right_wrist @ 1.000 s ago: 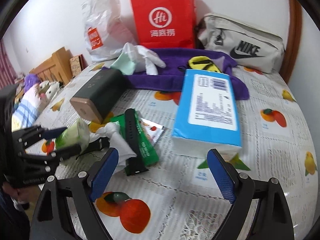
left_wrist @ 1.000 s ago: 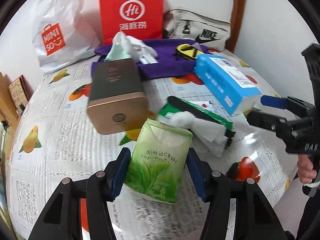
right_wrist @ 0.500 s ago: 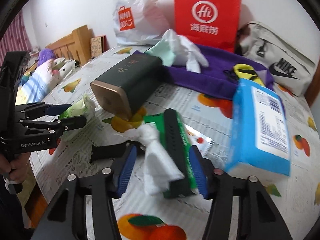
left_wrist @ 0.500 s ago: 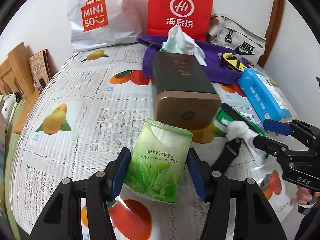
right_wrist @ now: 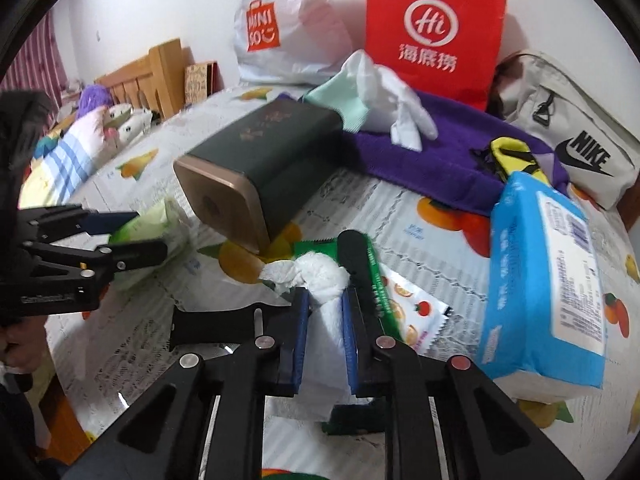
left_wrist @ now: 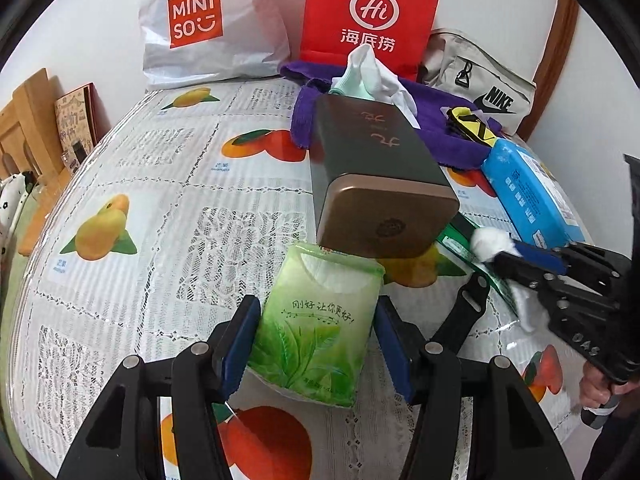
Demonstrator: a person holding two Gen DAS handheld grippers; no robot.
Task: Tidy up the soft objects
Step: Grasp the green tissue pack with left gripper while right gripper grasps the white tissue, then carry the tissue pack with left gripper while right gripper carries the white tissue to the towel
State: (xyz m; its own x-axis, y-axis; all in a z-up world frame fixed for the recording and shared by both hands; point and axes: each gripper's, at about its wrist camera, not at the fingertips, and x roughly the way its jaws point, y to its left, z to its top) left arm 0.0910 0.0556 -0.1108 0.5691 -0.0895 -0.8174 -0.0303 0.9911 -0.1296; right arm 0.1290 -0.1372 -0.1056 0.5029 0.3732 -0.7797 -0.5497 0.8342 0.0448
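My left gripper (left_wrist: 316, 344) is shut on a green tissue pack (left_wrist: 320, 320) held just above the fruit-print tablecloth (left_wrist: 160, 220). It also shows in the right wrist view (right_wrist: 152, 220). My right gripper (right_wrist: 324, 336) is shut on a crumpled white tissue (right_wrist: 320, 280), which also shows in the left wrist view (left_wrist: 490, 240). A blue wet-wipe pack (right_wrist: 548, 280), a purple towel (right_wrist: 440, 156) with white and mint cloths (right_wrist: 376, 92) and yellow-black socks (right_wrist: 516, 160) lie behind.
A dark green tin with a bronze lid (left_wrist: 380, 184) lies in the middle. A black strap (right_wrist: 356, 256) and green packet (right_wrist: 384, 292) lie under the tissue. A Miniso bag (left_wrist: 208, 24), red bag (left_wrist: 368, 16) and Nike pouch (left_wrist: 480, 80) line the wall.
My right gripper has moved left from the blue pack onto the white tissue and closed on it. My left gripper has carried the green pack leftward, still holding it.
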